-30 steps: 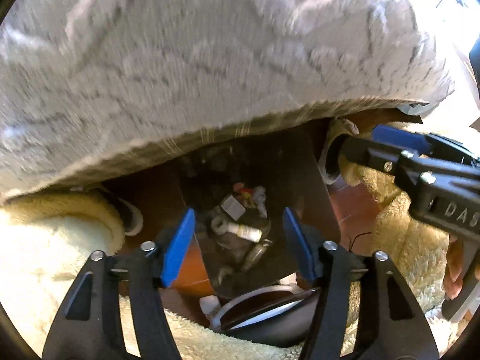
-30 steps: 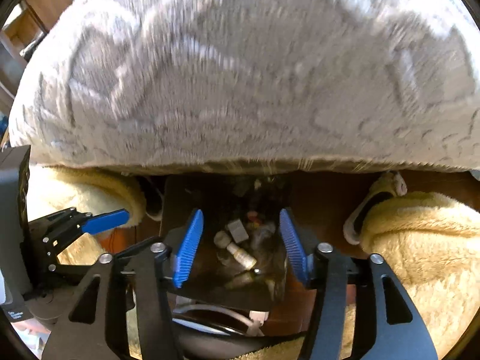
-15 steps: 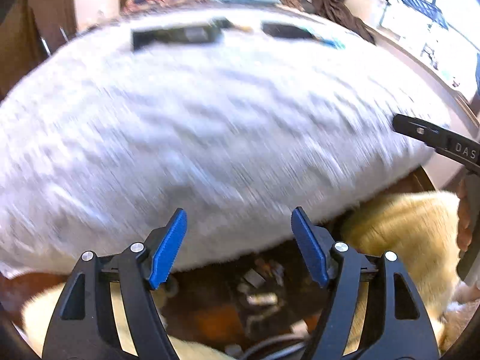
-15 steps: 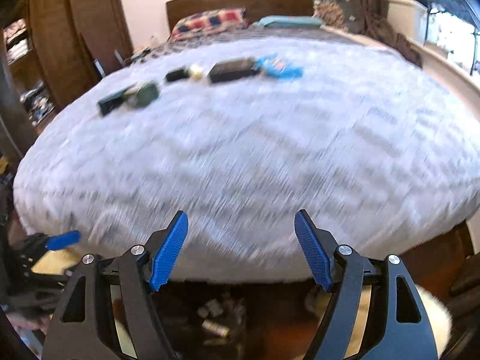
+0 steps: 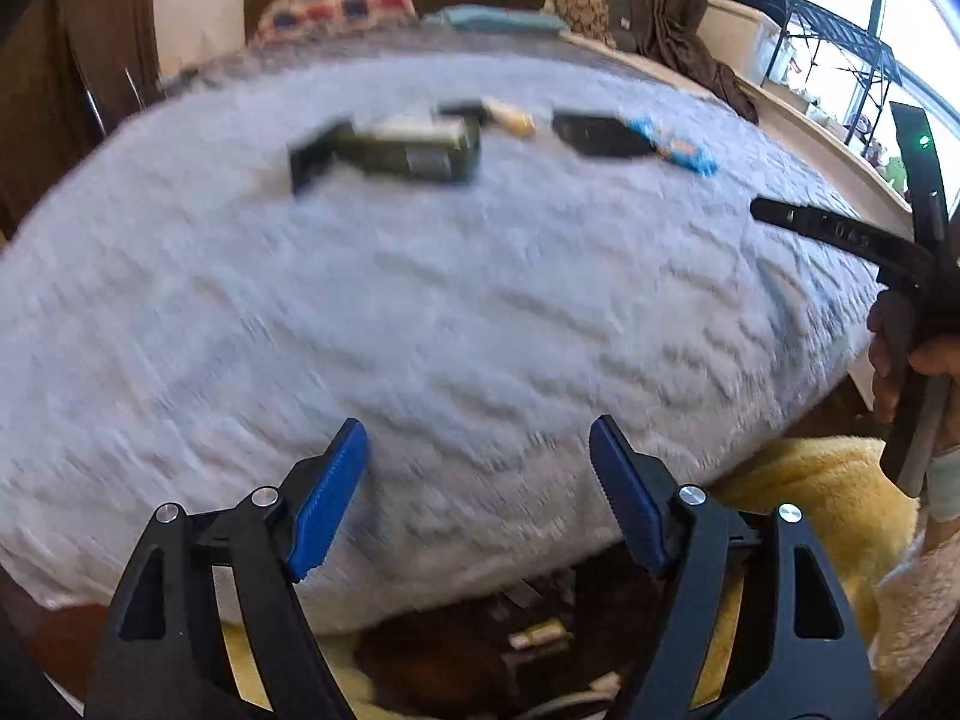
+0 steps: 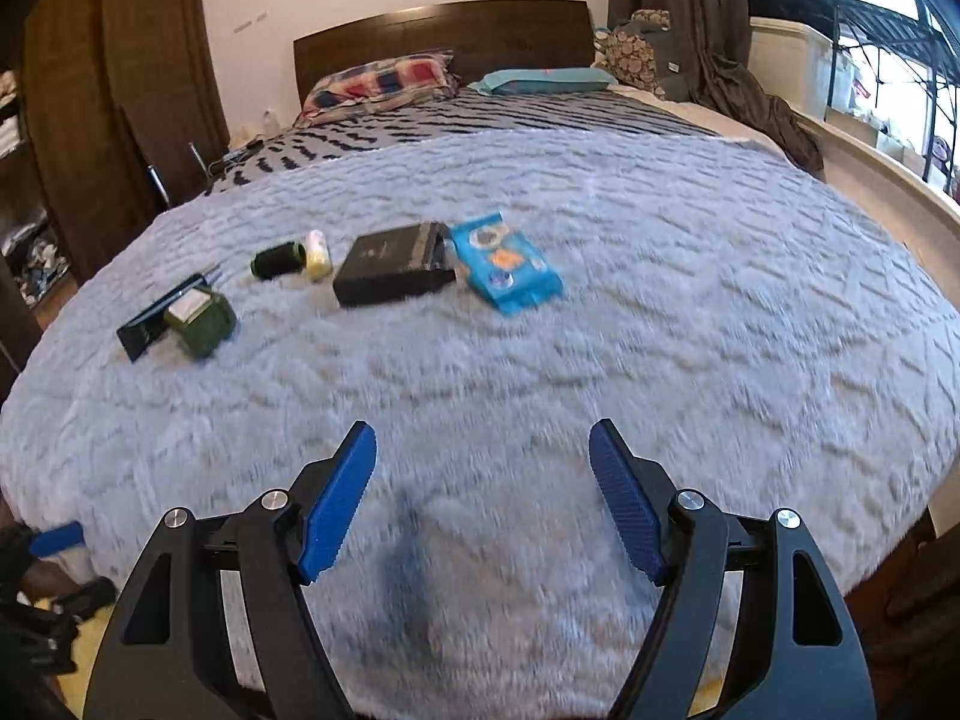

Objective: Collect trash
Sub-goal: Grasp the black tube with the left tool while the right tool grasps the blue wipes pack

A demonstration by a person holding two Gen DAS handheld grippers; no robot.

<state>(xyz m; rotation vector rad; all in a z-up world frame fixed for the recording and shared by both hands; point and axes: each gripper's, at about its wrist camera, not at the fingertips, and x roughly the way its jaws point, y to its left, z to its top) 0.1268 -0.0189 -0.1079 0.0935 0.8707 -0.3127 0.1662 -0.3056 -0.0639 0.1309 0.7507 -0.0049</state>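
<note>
Several bits of trash lie far up the grey fluffy blanket (image 6: pixel 600 360): a blue snack wrapper (image 6: pixel 507 267), a black box (image 6: pixel 393 267), a dark spool (image 6: pixel 279 258), a cream bottle (image 6: pixel 317 255), a green container (image 6: pixel 201 324) and a black card (image 6: pixel 150 327). My right gripper (image 6: pixel 482 427) hovers open over the blanket's near part, empty. My left gripper (image 5: pixel 477 426) hangs over the bed's edge, its jaws opening with nothing between them. It sees the wrapper (image 5: pixel 678 147) and the box (image 5: pixel 600 135), both blurred. A dark bin with trash (image 5: pixel 528 636) shows below the bed edge.
A wooden headboard (image 6: pixel 444 30) and pillows (image 6: pixel 378 81) stand at the far end. Dark wardrobes (image 6: pixel 120 90) line the left, and a window ledge (image 6: pixel 870 156) runs along the right. A yellow fluffy rug (image 5: pixel 828 498) covers the floor. A hand (image 5: pixel 924 360) grips the other tool's handle.
Both grippers have risen from the bin at the foot of the bed to above the blanket. Their jaws now stand wider, and the bed top with the trash has come into view.
</note>
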